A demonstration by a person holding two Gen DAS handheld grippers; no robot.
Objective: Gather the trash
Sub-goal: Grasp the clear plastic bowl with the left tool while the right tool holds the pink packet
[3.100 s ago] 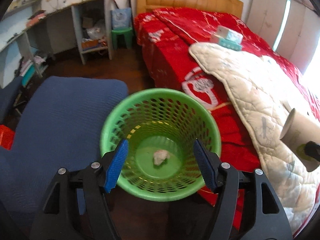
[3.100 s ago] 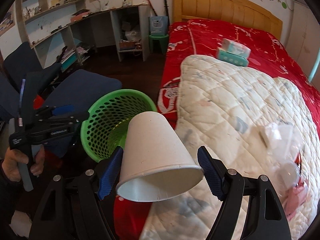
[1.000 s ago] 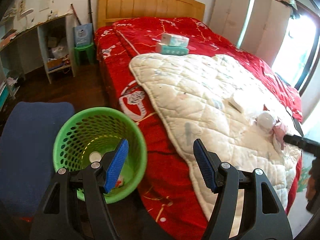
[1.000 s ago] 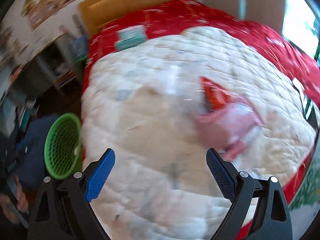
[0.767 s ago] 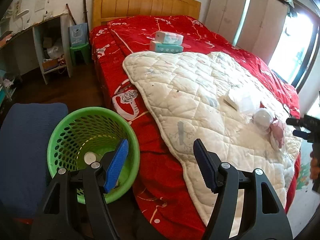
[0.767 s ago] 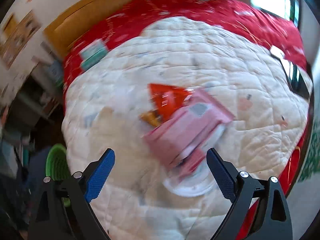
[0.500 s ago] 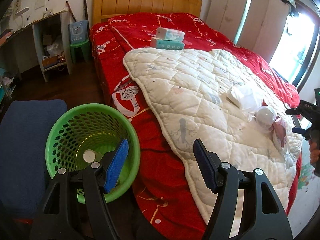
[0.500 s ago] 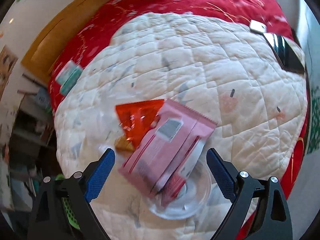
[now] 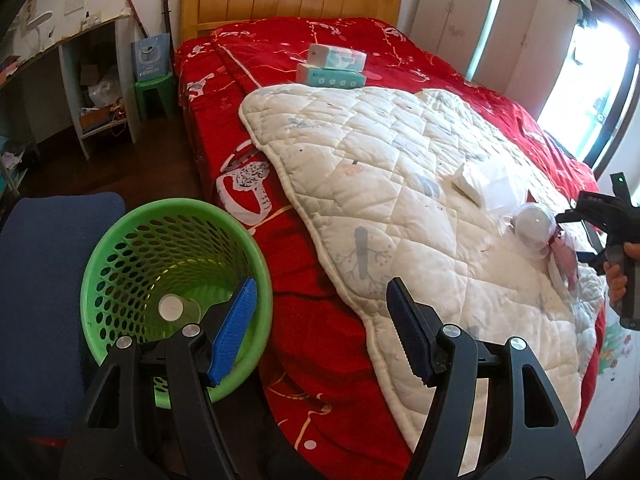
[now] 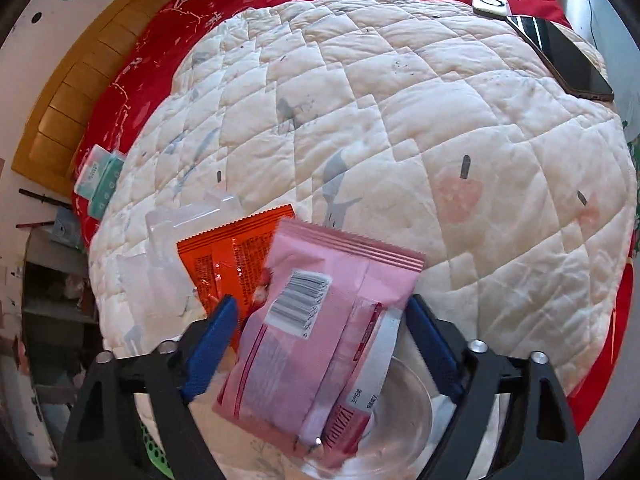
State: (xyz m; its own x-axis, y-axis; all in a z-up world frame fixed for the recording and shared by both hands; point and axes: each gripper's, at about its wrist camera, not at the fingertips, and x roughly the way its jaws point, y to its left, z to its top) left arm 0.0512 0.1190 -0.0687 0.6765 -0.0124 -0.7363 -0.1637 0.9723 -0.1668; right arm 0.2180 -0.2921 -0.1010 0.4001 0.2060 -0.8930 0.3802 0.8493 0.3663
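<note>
On the left wrist view:
Basket: the green basket (image 9: 176, 288) stands on the floor beside the red bed (image 9: 280, 64), with 1 pale round item lying at its bottom.
Left tool: the left gripper (image 9: 320, 328) hangs over the basket's near rim, its 2 blue pads spread with nothing between them.
Trash spot: a clear dome-like container (image 9: 534, 226) and pink wrapping sit well apart from the basket, at the far edge of the white quilt (image 9: 400, 184).

Over the quilt, right wrist view:
Right tool: the right gripper (image 10: 320, 336) points down with its jaws closing; the pink packet (image 10: 316, 328) lies between the pads, not yet pressed.
Neighbours: the orange wrapper (image 10: 232, 256) lies partly under the packet; a clear bowl (image 10: 400, 408) lies beneath its lower end.
Doing it well: the person would do best to close squarely across the packet's width, pinch only the pink film, and lift straight so the bowl and orange wrapper stay put.
Risk: thin film probably slips or buckles if gripped near a corner.
Keep clear: the phone (image 10: 560, 56) is no trash.
</note>
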